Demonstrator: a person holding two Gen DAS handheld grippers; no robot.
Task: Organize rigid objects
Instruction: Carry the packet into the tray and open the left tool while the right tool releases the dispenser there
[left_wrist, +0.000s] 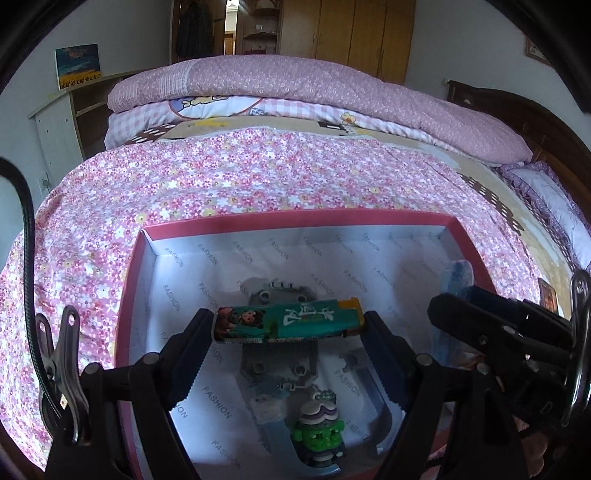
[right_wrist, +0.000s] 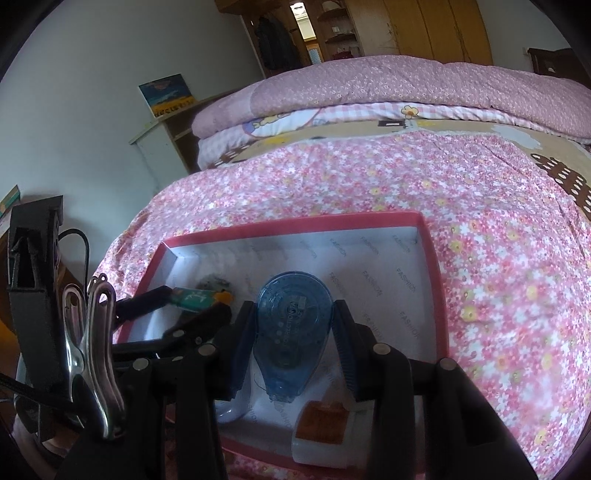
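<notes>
Left gripper (left_wrist: 288, 325) pinches the lighter (left_wrist: 286, 321) end to end: light, slick plastic. Right gripper (right_wrist: 293, 325), at 3 o'clock, clamps the tape dispenser (right_wrist: 291, 328) by its flat sides over the box (right_wrist: 295, 225).

Bedroom. Bed (left_wrist: 258, 177) with pink floral sheet fills the view ahead of the grippers. Folded pink quilt (left_wrist: 314, 85) stacked at its far side, over a checked cartoon-print blanket (left_wrist: 221, 107). Dark wooden headboard (left_wrist: 517, 114) far right. White walls (right_wrist: 92, 110); pale shelf unit (left_wrist: 62, 122) far left with a painting (left_wrist: 78, 66) leaning on top. Wooden wardrobe (left_wrist: 362, 33) and lit doorway (left_wrist: 235, 26) behind. Daylight, soft.
</notes>
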